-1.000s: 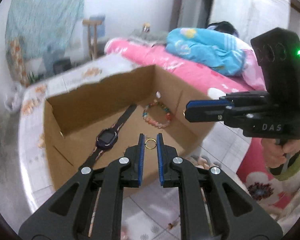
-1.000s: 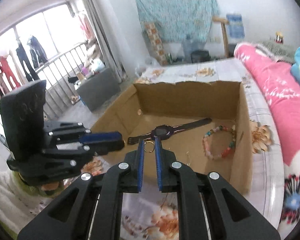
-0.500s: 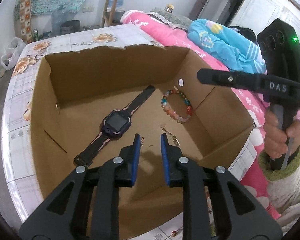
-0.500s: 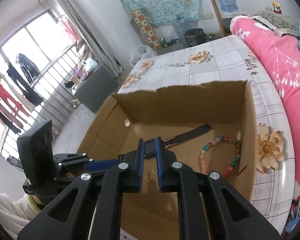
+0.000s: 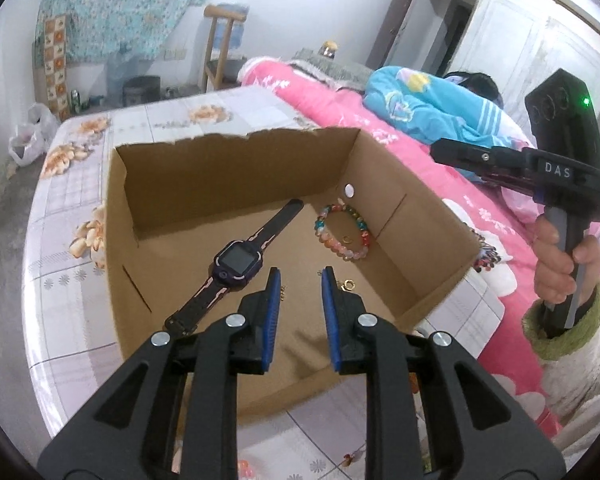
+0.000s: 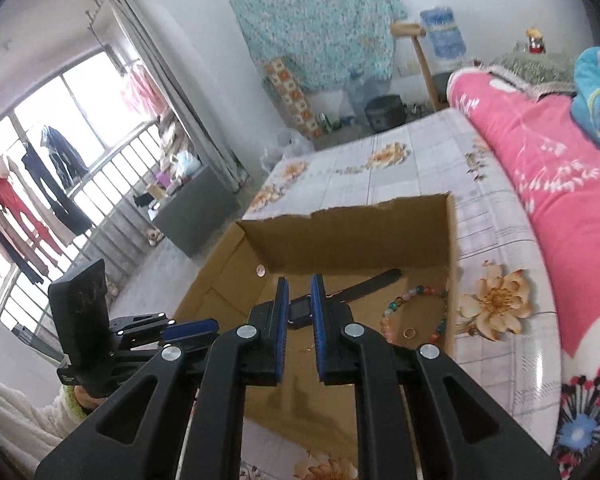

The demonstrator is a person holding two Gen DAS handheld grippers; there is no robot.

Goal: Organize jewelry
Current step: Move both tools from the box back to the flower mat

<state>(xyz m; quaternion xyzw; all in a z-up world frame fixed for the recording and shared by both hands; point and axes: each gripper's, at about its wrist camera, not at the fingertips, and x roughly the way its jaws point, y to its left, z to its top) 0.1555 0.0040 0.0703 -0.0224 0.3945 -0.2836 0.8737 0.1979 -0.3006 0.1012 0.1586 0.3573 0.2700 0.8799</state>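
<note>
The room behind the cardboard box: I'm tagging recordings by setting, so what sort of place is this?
Most likely a home bedroom. A bed with a pink floral quilt lies beside the cardboard box, a white wardrobe stands behind it, and laundry hangs at a barred window.

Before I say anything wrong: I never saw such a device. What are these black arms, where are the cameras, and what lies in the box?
A person holds a two-finger gripping tool in each hand; no robot. Each picture comes from a camera on one tool, looking along its fingers. The left gripper has just been opening, nothing between its jaws; the right gripper is nearly closed, empty. In the cardboard box on the flowered table lie a watch, a bead bracelet and, inside its loop, a gold ring.
</note>
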